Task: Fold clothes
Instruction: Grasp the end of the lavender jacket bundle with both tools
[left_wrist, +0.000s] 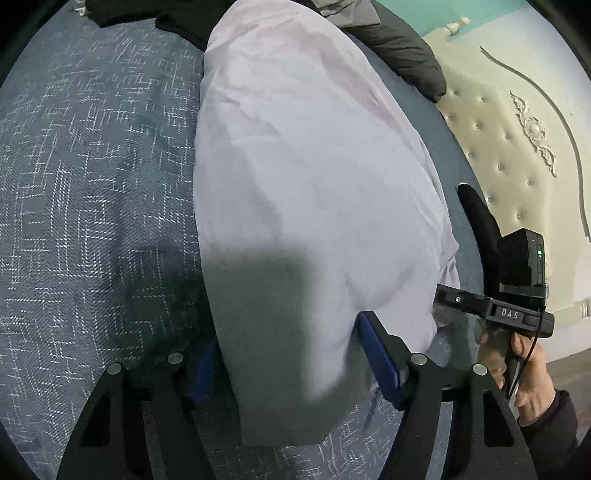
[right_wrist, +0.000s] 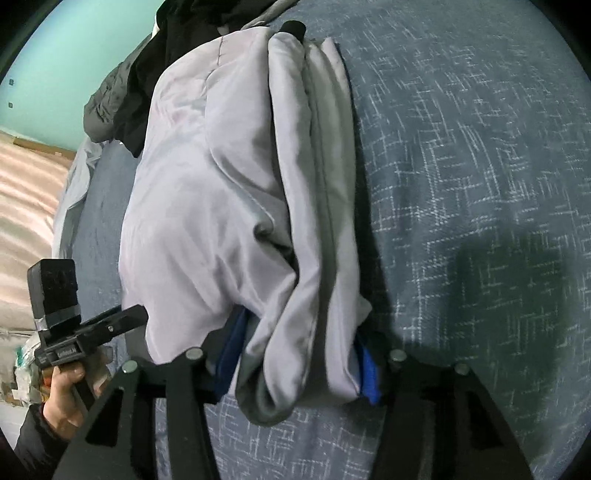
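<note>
A pale lilac garment (left_wrist: 303, 177), folded into a long thick bundle, lies on the blue patterned bedspread (left_wrist: 92, 192). My left gripper (left_wrist: 293, 367) straddles its near end. The blue pads (left_wrist: 380, 362) touch the sides of the cloth, which stays smooth and unsqueezed. In the right wrist view the same garment (right_wrist: 207, 206) shows stacked folds along its right side. My right gripper (right_wrist: 299, 363) has its blue pads (right_wrist: 367, 373) pressed on the bunched near end, which bulges out below them. Each view shows a hand (left_wrist: 524, 373) on the other tool's handle.
Dark clothes (left_wrist: 399, 44) are piled at the far end of the bed, also seen as a dark pile (right_wrist: 147, 81). A cream tufted headboard (left_wrist: 517, 140) stands to the right and a teal wall (right_wrist: 74, 55) behind. The bedspread (right_wrist: 480, 147) stretches wide beside the garment.
</note>
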